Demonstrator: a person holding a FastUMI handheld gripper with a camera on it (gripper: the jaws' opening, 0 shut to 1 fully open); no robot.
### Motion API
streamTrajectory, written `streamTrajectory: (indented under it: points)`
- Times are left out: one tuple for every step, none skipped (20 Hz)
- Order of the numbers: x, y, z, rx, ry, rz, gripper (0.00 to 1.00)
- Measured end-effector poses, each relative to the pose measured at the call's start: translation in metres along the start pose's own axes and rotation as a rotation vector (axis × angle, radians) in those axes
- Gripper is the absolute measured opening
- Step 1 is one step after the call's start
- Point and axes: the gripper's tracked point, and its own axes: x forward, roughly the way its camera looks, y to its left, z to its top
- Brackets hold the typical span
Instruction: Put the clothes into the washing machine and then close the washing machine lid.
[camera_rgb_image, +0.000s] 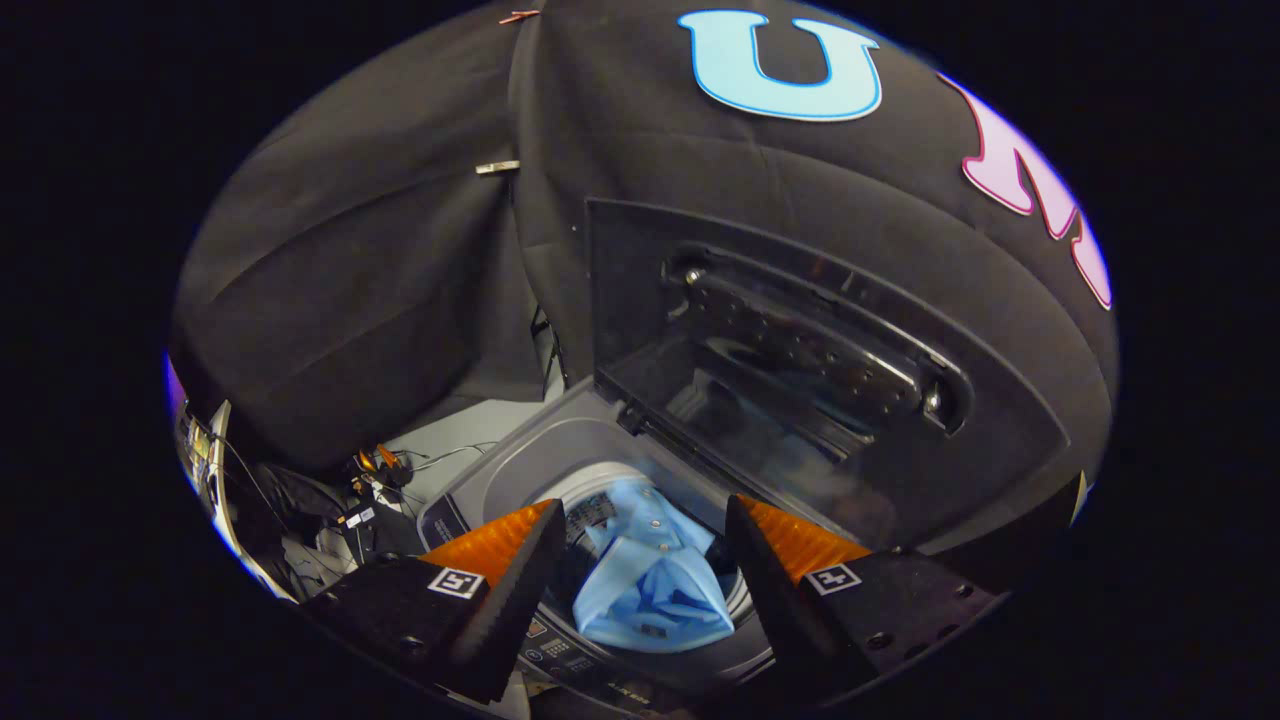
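A light blue shirt (650, 575) lies bunched in the drum opening of the top-loading washing machine (520, 480), partly draped over the drum's near rim. My gripper (645, 520) hovers above it, open, with the shirt showing in the gap between the fingers and below them. Neither finger touches the cloth. The machine's dark glass lid (800, 370) stands raised upright behind the drum, just beyond the fingers, leaning back toward the booth's wall.
The machine's control panel (560, 650) runs along its near edge under the fingers. To the left of the machine sit cables and small gear (375, 470) on a grey floor. Black cloth walls close in behind and on both sides.
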Motion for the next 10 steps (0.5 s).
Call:
streamTrajectory:
  points:
    - [-0.005,0.005,0.009,0.000,-0.029,0.017,1.00]
    - [-0.009,0.010,0.019,0.000,-0.067,0.033,1.00]
    - [-0.015,0.013,0.030,-0.001,-0.114,0.049,1.00]
    - [-0.021,0.016,0.043,-0.004,-0.166,0.062,1.00]
    - [-0.027,0.017,0.055,-0.009,-0.224,0.069,1.00]
    - [-0.034,0.017,0.066,-0.016,-0.280,0.069,1.00]
    - [-0.041,0.015,0.074,-0.023,-0.329,0.063,1.00]
    - [-0.046,0.013,0.081,-0.028,-0.369,0.053,1.00]
    - [-0.052,0.010,0.090,-0.024,-0.407,0.042,1.00]
    - [-0.058,0.006,0.098,-0.011,-0.443,0.032,1.00]
